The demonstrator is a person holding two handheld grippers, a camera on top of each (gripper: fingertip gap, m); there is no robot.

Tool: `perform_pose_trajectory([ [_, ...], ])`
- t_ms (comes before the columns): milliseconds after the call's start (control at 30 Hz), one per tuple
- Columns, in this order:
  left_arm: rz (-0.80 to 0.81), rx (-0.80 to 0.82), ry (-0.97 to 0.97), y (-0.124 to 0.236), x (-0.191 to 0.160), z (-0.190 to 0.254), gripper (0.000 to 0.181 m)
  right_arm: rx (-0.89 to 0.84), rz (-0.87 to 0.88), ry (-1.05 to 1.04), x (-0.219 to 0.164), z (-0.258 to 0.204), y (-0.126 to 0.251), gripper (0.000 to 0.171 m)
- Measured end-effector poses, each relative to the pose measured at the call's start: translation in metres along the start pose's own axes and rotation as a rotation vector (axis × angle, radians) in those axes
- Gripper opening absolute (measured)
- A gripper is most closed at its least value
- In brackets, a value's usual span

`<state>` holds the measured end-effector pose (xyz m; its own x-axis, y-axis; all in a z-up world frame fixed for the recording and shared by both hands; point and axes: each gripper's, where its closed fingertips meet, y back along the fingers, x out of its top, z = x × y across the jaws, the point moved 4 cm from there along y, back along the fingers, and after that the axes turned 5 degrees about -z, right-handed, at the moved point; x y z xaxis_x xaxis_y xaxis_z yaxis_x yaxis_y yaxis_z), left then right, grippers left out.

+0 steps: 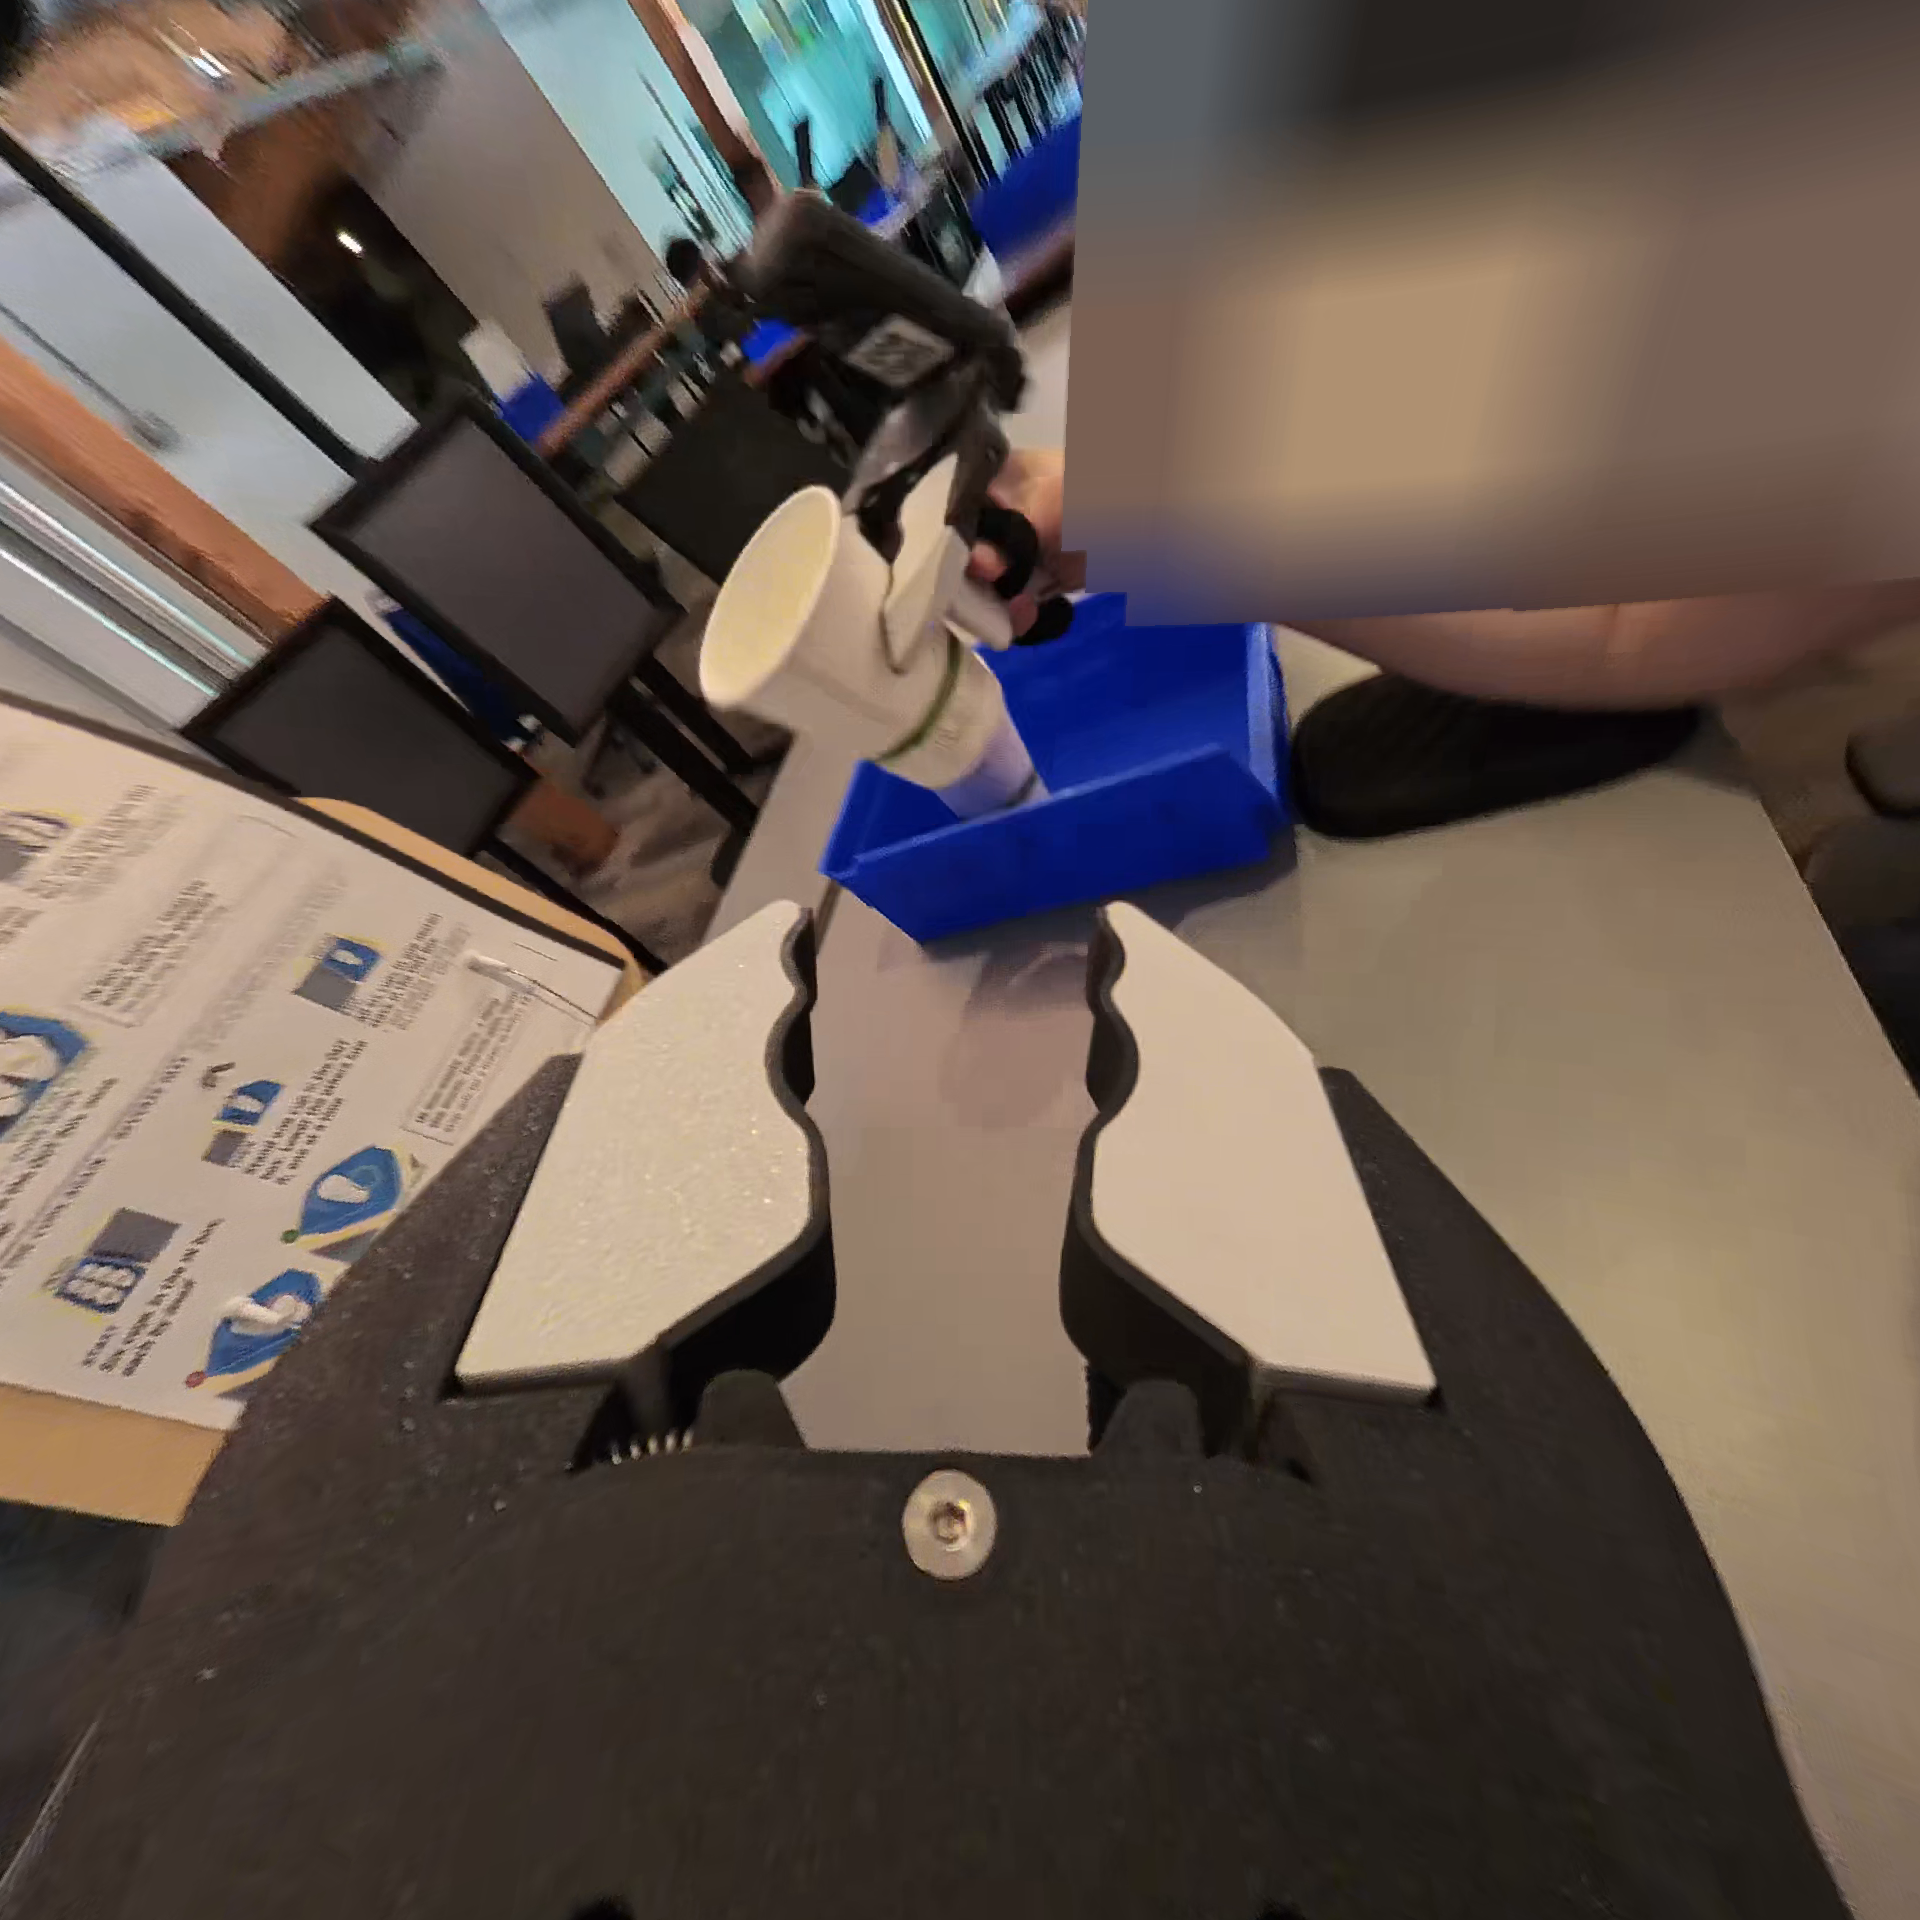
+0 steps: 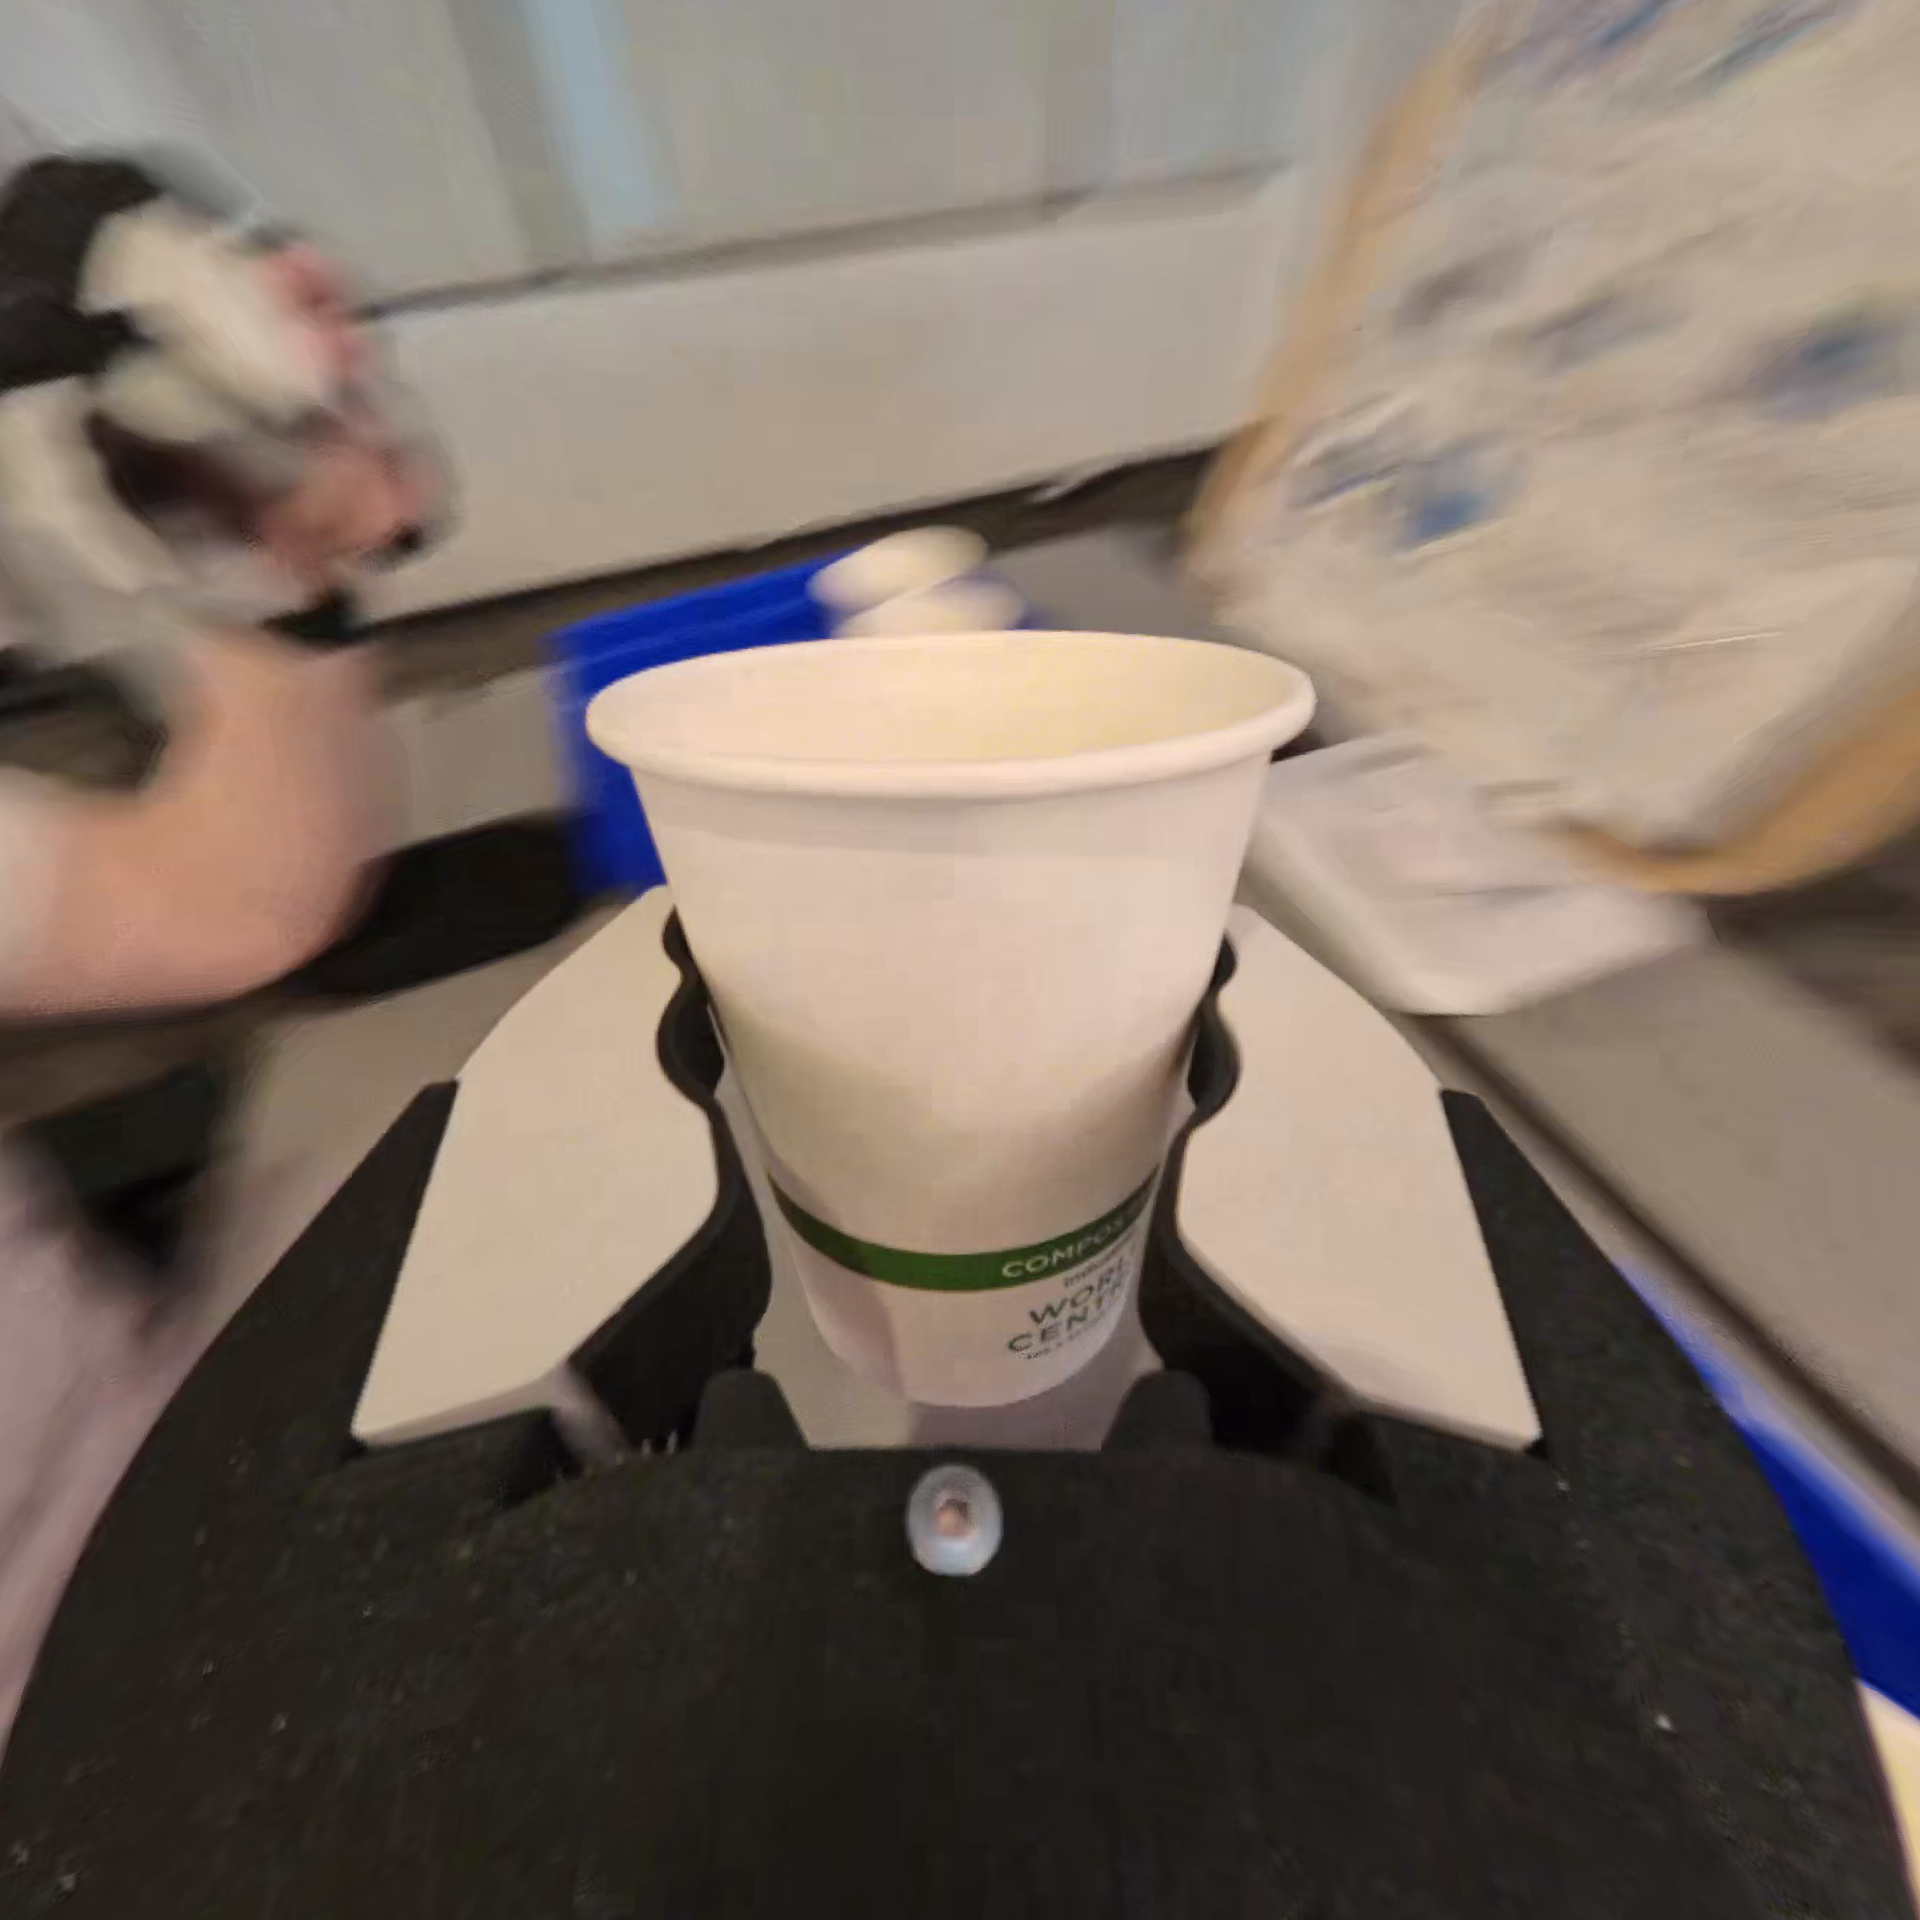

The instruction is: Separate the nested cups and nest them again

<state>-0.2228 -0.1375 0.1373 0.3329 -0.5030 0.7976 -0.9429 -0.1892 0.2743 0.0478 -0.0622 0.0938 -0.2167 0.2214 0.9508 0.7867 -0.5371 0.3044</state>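
My right gripper is shut on a white paper cup with a green band near its base, gripping its lower half. In the left wrist view the same cup is tilted with its mouth to the left, held by the right gripper above a blue bin. My left gripper is open and empty, low over the grey table in front of the bin. More white cups show blurred beyond the bin's edge. The left gripper is a blur at the left.
A printed instruction sheet on a tan board lies at the left. Dark framed panels stand behind it. A person's leg and dark shoe rest at the table's right. A blurred white flat thing lies right of the cup.
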Motion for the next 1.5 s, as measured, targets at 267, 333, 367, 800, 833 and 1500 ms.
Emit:
perform_pose_trajectory([
  [267, 0.021, 0.087, 0.030, 0.003, 0.001, -0.012, 0.040, -0.646, 0.367, -0.183, -0.045, 0.120, 0.112, 0.089],
  [333, 0.011, 0.080, 0.027, 0.000, 0.000, -0.010, 0.040, -0.689, 0.323, -0.212, -0.061, 0.133, 0.111, 0.090],
  [367, 0.005, 0.079, 0.024, -0.001, -0.001, -0.010, 0.040, -0.696, 0.315, -0.223, -0.067, 0.137, 0.110, 0.090],
  [800, -0.035, 0.064, 0.000, -0.008, -0.004, -0.005, 0.040, -0.642, 0.156, -0.224, -0.100, 0.149, 0.081, 0.090],
  [833, -0.037, 0.064, 0.000, -0.008, -0.004, -0.005, 0.040, -0.632, 0.121, -0.227, -0.102, 0.149, 0.080, 0.091],
  [1500, -0.746, 0.523, 0.163, 0.074, -0.168, -0.097, 0.037, -0.550, -0.014, -0.047, -0.054, 0.089, 0.119, 0.112],
])
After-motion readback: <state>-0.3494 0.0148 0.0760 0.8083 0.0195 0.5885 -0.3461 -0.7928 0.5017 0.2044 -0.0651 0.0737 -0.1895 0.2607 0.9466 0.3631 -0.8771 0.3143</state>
